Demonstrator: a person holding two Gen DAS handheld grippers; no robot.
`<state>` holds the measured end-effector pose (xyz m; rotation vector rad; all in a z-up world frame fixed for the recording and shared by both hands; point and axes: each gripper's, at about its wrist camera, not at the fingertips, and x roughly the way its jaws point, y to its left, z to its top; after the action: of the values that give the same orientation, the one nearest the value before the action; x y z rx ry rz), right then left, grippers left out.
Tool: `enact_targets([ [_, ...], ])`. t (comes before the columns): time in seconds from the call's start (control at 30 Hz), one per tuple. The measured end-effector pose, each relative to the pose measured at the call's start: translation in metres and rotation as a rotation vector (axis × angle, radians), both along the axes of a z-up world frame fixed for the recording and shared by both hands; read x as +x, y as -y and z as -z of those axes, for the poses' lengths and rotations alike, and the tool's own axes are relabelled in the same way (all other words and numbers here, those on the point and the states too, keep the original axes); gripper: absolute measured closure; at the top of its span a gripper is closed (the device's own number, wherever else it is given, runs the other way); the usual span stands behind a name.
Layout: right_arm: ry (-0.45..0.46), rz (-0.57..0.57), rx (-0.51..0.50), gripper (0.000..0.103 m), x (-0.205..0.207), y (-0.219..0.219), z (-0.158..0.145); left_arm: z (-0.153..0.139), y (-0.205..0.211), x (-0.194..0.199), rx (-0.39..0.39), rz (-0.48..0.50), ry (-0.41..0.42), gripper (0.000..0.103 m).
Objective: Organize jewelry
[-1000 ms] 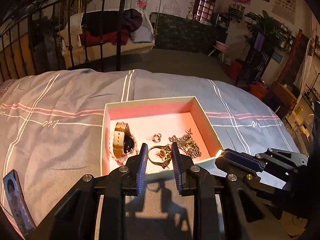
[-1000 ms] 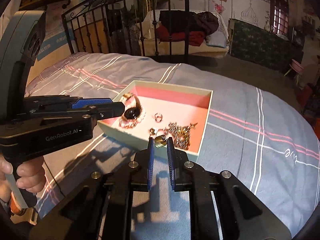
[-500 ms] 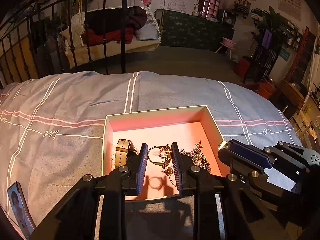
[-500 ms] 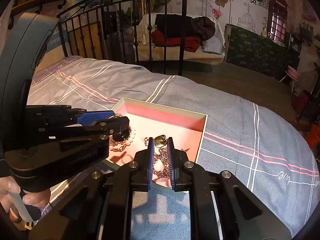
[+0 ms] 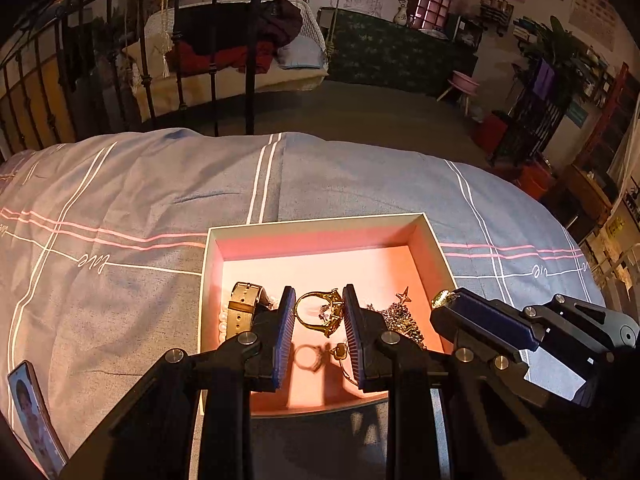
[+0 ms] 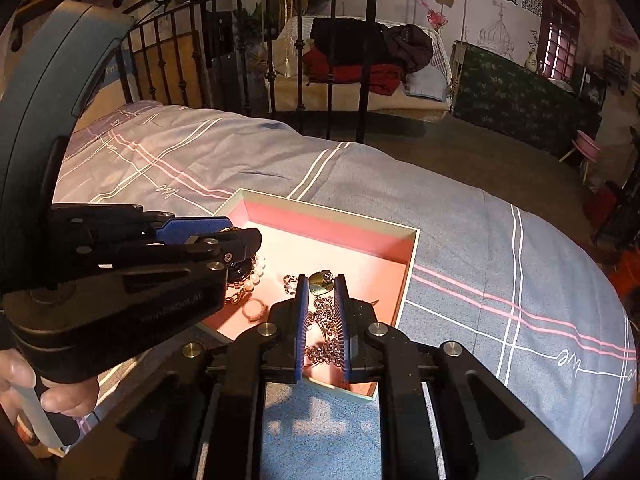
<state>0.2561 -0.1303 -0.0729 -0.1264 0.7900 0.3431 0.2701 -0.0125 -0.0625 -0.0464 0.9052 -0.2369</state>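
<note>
A shallow white box with a pink inside (image 5: 320, 222) (image 6: 332, 216) lies on the bed. In it are a watch with a tan strap (image 5: 242, 310), a pearl string (image 5: 222, 320), a silver chain heap (image 5: 402, 318) (image 6: 326, 320) and a small ring (image 5: 306, 360) (image 6: 254, 309). My left gripper (image 5: 319, 312) is shut on a gold ring (image 5: 320, 312), held over the box. My right gripper (image 6: 321, 284) is shut on a small gold pendant (image 6: 321, 282) (image 5: 441, 298), over the box's right part.
The bed has a blue-grey cover with white and pink lines (image 5: 160, 200). A phone with a photo on it (image 5: 34, 416) lies at the near left. A black iron bed rail (image 5: 248, 52) stands behind, with a couch and clothes beyond.
Both grippers have moved forward over the box, each still holding its piece. The box now sits nearer and lower in both views.
</note>
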Motion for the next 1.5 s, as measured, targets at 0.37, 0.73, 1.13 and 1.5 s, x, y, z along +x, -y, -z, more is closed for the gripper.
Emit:
enact_targets([
  [0.37, 0.048, 0.022, -0.027, 0.016, -0.013, -0.002, 0.006, -0.016, -0.002, -0.004, 0.057, -0.042, 0.071, 0.006],
  [0.73, 0.363, 0.114, 0.021, 0.009, -0.106, 0.007, -0.023, -0.067, -0.003, -0.12, 0.03, -0.036, 0.373, 0.006],
  [1.13, 0.508, 0.207, 0.105, 0.006, -0.224, 0.028, -0.047, -0.096, 0.001, -0.216, -0.005, -0.02, 0.491, 0.006],
  [1.5, 0.511, 0.197, 0.091, 0.006, -0.234, 0.024, -0.054, -0.094, 0.001, -0.226, 0.011, -0.022, 0.492, 0.006],
])
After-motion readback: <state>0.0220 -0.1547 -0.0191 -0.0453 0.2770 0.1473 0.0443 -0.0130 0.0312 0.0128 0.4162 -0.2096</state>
